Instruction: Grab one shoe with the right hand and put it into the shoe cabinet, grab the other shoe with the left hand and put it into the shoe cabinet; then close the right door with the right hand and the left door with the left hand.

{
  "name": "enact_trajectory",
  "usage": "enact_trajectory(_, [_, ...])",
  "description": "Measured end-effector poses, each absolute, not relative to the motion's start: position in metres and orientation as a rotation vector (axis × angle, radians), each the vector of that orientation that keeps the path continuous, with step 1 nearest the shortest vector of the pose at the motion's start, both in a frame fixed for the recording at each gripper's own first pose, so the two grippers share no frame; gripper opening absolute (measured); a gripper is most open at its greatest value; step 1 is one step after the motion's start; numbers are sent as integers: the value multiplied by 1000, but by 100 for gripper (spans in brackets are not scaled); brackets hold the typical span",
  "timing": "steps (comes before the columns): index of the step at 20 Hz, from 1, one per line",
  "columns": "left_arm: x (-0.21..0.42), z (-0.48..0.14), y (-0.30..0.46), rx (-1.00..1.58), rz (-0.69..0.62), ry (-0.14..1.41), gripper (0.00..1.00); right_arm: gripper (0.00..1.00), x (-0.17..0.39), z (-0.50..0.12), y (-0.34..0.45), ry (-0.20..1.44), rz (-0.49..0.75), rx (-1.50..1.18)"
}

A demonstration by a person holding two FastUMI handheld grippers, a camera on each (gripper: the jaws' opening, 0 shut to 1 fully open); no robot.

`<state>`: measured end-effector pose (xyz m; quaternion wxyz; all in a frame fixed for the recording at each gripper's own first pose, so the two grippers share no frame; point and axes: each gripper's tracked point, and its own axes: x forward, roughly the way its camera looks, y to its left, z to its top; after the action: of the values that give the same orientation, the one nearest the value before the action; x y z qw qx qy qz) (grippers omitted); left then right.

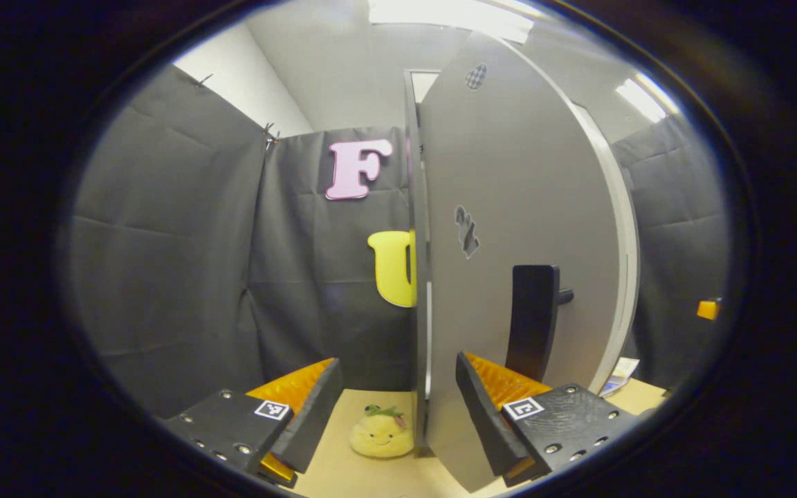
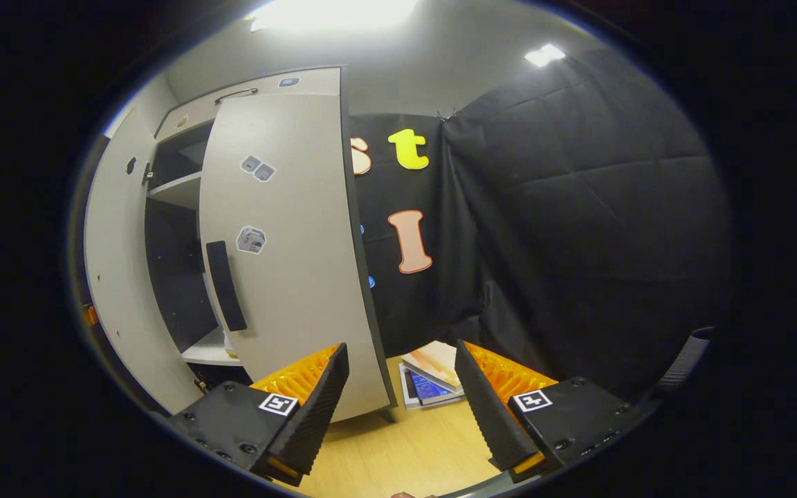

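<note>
- In the left gripper view, the left gripper [image 1: 398, 398] has its jaws spread wide and holds nothing.
- Straight ahead of it stands the left door [image 1: 509, 228] of the shoe cabinet, a pale grey panel seen almost edge-on, with its near edge rising between the two fingers.
- A dark upright handle [image 1: 531, 319] sits on that door's face, just beyond the right-hand finger.
- On the light wooden floor [image 1: 343, 470] at the foot of the door lies a small yellow plush toy [image 1: 380, 433], near the door's bottom edge.
- In the right gripper view, the right gripper [image 2: 402, 398] also has its jaws wide apart and empty.
- To its left stands the shoe cabinet [image 2: 177, 200], with dark inner shelves showing between its two doors.
- The right door [image 2: 295, 263] is partly open, angled toward the camera, and carries a dark vertical handle [image 2: 225, 285].
- The shoes cannot be made out inside the cabinet.
- A few books [image 2: 433, 377] lie on the floor beyond the jaws, near the black cloth wall.
</note>
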<state>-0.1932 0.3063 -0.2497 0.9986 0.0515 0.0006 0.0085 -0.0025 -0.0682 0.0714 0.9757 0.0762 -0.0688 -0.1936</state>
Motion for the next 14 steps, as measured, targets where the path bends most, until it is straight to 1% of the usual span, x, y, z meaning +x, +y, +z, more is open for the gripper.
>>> enact_trajectory(5, [-195, -249, 304, 104, -29, -7, 94, 97, -11, 69, -72, -137, -410, 157])
enact_trajectory(7, [-194, -250, 303, 113, -44, -10, 95, 97, -17, 70, -80, -145, -432, 156])
enact_trajectory(10, [-192, -250, 299, 112, -78, -13, 94, 97, -27, 69, -93, -153, -473, 158])
enact_trajectory(14, [-188, -247, 287, 82, -171, 5, 94, 97, -42, 64, -110, -155, -527, 173])
